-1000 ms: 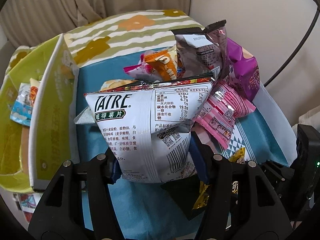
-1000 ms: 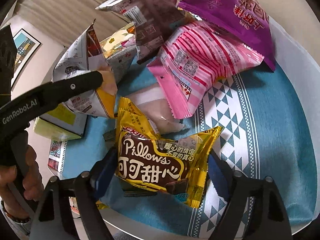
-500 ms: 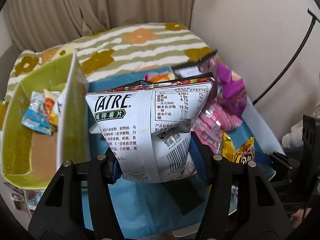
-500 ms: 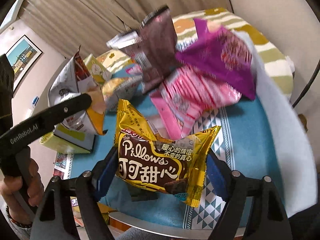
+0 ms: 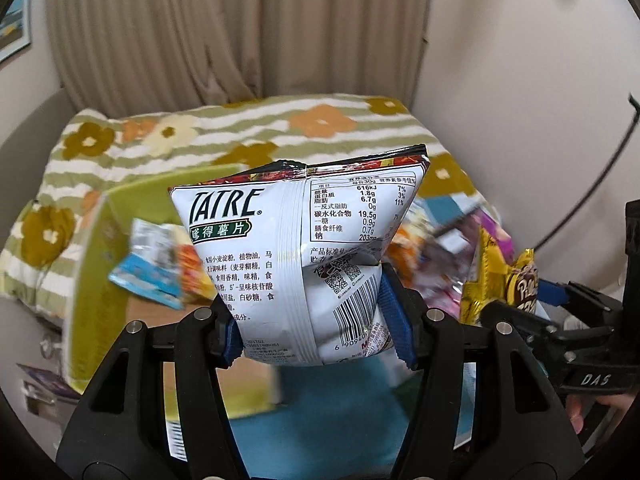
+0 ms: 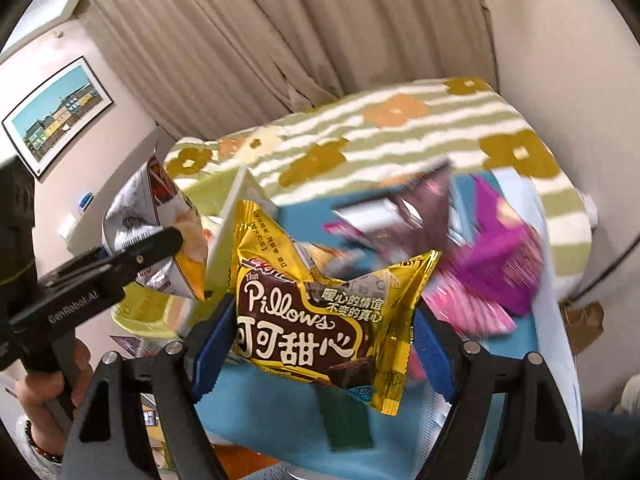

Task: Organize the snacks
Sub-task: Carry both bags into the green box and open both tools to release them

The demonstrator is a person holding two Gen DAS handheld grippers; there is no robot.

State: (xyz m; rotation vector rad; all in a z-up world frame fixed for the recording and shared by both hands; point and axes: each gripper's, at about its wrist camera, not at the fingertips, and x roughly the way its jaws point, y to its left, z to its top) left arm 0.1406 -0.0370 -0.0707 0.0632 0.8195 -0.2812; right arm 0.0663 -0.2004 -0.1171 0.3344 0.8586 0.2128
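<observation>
Above the blue-covered counter point(image 5: 336, 404), two packets are held clear of the surface. The white chip bag point(image 5: 296, 248) is pinched across its lower half by the left gripper point(image 5: 316, 320), its fingers point(image 5: 394, 322) closed on the foil. The gold Pillows packet point(image 6: 320, 320) is clamped at both side seams by the right gripper point(image 6: 324, 344).

Slippage is the main risk: both packets are air-filled and slick, and the chip bag is already creased at the pinch, so a quick swing could work it loose or burst it. A collision is also possible, since the two grippers are close together.

The green storage box point(image 5: 96, 264), to the left, already holds small packets point(image 5: 152, 268); its upright near wall must be cleared. A pile of loose snacks point(image 6: 472, 264) remains far right on the counter.
</observation>
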